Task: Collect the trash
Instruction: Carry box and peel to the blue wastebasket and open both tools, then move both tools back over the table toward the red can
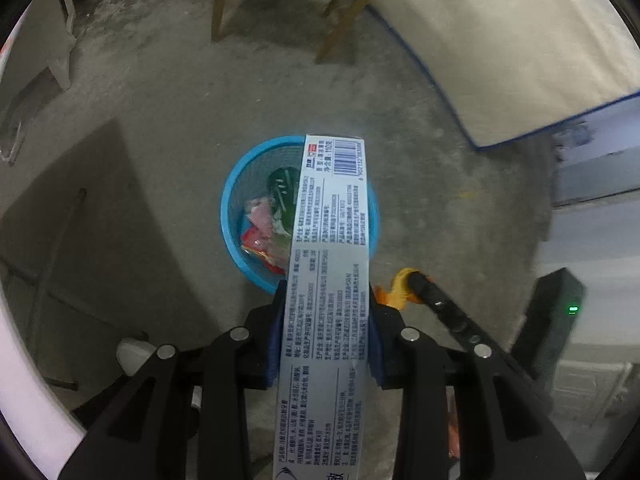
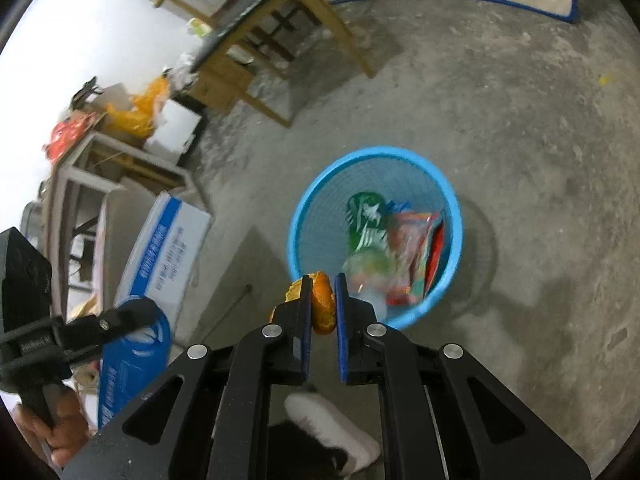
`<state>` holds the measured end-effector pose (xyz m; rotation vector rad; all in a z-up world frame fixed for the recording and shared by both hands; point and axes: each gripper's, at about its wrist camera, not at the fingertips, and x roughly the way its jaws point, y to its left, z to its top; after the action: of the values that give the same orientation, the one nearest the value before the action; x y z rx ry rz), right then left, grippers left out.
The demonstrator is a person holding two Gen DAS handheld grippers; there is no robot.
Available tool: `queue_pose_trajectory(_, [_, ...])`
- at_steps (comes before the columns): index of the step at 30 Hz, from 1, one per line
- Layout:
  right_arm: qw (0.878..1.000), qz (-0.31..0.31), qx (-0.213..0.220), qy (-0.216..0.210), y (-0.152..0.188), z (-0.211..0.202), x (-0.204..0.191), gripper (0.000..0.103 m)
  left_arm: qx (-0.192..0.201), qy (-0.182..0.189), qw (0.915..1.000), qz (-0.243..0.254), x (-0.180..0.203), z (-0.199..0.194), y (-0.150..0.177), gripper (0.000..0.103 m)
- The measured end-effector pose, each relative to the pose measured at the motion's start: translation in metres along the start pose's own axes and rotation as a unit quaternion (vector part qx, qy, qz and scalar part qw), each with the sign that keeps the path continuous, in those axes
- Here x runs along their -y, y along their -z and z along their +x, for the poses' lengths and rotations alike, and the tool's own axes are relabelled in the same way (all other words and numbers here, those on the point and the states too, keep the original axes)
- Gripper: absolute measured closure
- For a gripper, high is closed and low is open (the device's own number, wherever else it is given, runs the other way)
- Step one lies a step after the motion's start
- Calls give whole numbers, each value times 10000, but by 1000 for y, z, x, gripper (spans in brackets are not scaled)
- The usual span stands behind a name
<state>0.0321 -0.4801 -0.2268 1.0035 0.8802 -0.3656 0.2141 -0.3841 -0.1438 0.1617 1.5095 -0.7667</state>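
While the blue basket (image 1: 236,216) sat below, a long toothpaste box (image 1: 328,264) was clamped by the left gripper (image 1: 326,320); orange peel (image 2: 323,304) was seen between the right gripper's (image 2: 323,312) slightly parted pads.

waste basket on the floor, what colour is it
Bright blue mesh waste basket, clearest in the right wrist view.

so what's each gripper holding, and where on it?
Left gripper: long white printed cardboard box, clamped across its width, near mid-length. Right gripper: orange peel between the pads; grip unclear.
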Motion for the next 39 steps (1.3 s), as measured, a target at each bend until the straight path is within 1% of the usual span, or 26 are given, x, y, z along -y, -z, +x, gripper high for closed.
queue_pose_trajectory(1, [9999, 39, -17, 113, -11, 12, 4, 87, -8, -201, 9998, -19, 3, 11, -9, 65])
queue_pose_trajectory(2, [9998, 91, -22, 172, -17, 20, 8, 83, -12, -301, 9995, -15, 5, 18, -16, 60])
queue_pose_trajectory(3, [9997, 142, -36, 206, -23, 32, 12, 72, -4, -336, 9994, -12, 3, 23, -21, 49])
queue_pose_trajectory(4, [9996, 151, -85, 243, -29, 47, 17, 63, 49, -410, 9991, -58, 0, 26, -25, 45])
queue_pose_trajectory(5, [9992, 170, -109, 331, -28, 54, 21, 60, 92, -493, 9987, -133, -5, 25, -26, 45])
queue_pose_trajectory(6, [9987, 201, -138, 450, -29, 60, 27, 60, 119, -512, 9984, -205, -8, 25, -20, 44])
queue_pose_trajectory(7, [9983, 205, -185, 511, -28, 68, 31, 60, 120, -427, 9987, -261, -11, 22, -18, 43])
queue_pose_trajectory(8, [9982, 199, -213, 529, -27, 73, 35, 60, 116, -357, 9989, -264, -17, 19, -17, 43])
queue_pose_trajectory(9, [9978, 194, -212, 597, -23, 76, 38, 60, 144, -353, 9990, -243, -16, 14, -13, 42])
queue_pose_trajectory(11, [9980, 188, -179, 583, -17, 74, 42, 60, 283, -378, 9988, -153, -16, 3, -5, 41])
queue_pose_trajectory(17, [9984, 208, -27, 529, -5, 57, 49, 59, 597, -238, 9978, -141, -27, -32, 15, 39])
queue_pose_trajectory(20, [9986, 100, 85, 508, -1, 44, 47, 53, 732, -195, 9971, -59, -26, -46, 25, 37])
queue_pose_trajectory(24, [9987, -138, 265, 413, 9, 19, 38, 47, 1034, -86, 9945, 126, -25, -74, 48, 34])
queue_pose_trajectory(25, [9986, -203, 323, 360, 12, 10, 34, 45, 1152, -62, 9931, 221, -25, -87, 60, 33])
queue_pose_trajectory(27, [9983, -353, 407, 243, 17, -3, 27, 44, 1308, -36, 9908, 347, -26, -100, 72, 32])
queue_pose_trajectory(30, [9964, -683, 475, 144, 22, -21, 6, 42, 1636, -43, 9853, 485, -36, -127, 98, 29])
queue_pose_trajectory(33, [9907, -1222, 593, -10, 23, -42, -32, 41, 2082, -132, 9765, 538, -54, -157, 128, 26])
queue_pose_trajectory(35, [9858, -1532, 664, -180, 25, -52, -57, 40, 2408, -226, 9690, 504, -71, -178, 149, 25])
queue_pose_trajectory(37, [9779, -1910, 745, -410, 29, -63, -91, 37, 2708, -340, 9612, 403, -90, -196, 170, 24])
queue_pose_trajectory(39, [9697, -2240, 735, -644, 36, -69, -121, 37, 2978, -404, 9536, 189, -115, -212, 192, 24])
